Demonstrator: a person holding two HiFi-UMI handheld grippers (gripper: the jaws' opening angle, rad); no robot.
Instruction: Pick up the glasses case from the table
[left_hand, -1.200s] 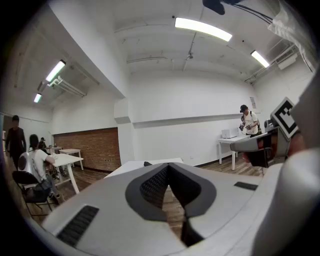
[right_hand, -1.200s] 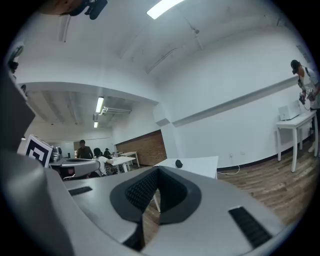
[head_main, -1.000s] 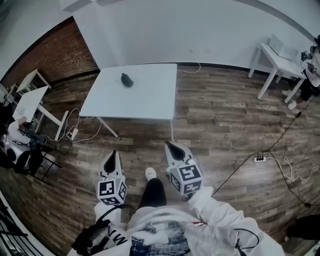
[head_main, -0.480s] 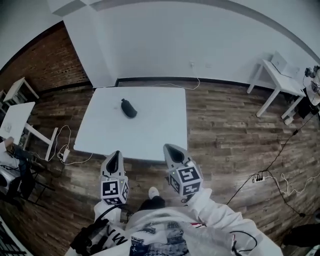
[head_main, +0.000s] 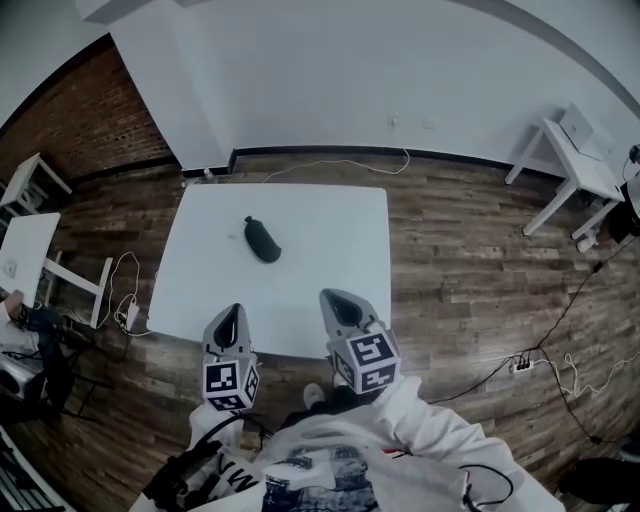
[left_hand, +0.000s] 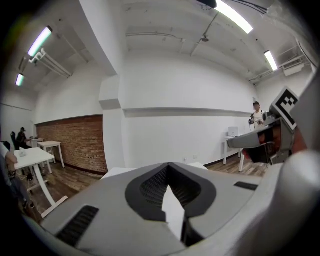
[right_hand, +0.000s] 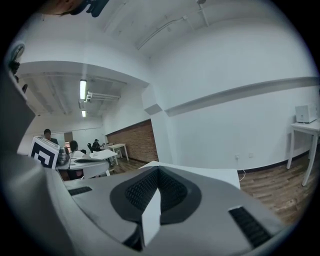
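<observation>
The dark oblong glasses case (head_main: 262, 240) lies on the white table (head_main: 330, 230), left of its middle. In the head view both grippers are held side by side at the table's near edge, well short of the case. My left gripper (head_main: 228, 318) points at the table with its jaws together and nothing in them. My right gripper (head_main: 336, 301) looks the same, shut and empty, its tip just over the near edge. In the left gripper view the left gripper (left_hand: 169, 172) hides most of the table (left_hand: 117, 171). The right gripper (right_hand: 157, 174) likewise covers the table (right_hand: 210, 172). The case shows in neither gripper view.
Wood floor surrounds the table. A smaller white table (head_main: 575, 150) stands at the far right and another (head_main: 25, 250) at the left by a brick wall (head_main: 90, 120). Cables (head_main: 130, 295) and a power strip (head_main: 520, 366) lie on the floor. People sit at the left edge.
Both grippers have travelled forward together across the floor up to the table's near edge. The table and case now sit much closer and lower in the head view. Jaws unchanged.
</observation>
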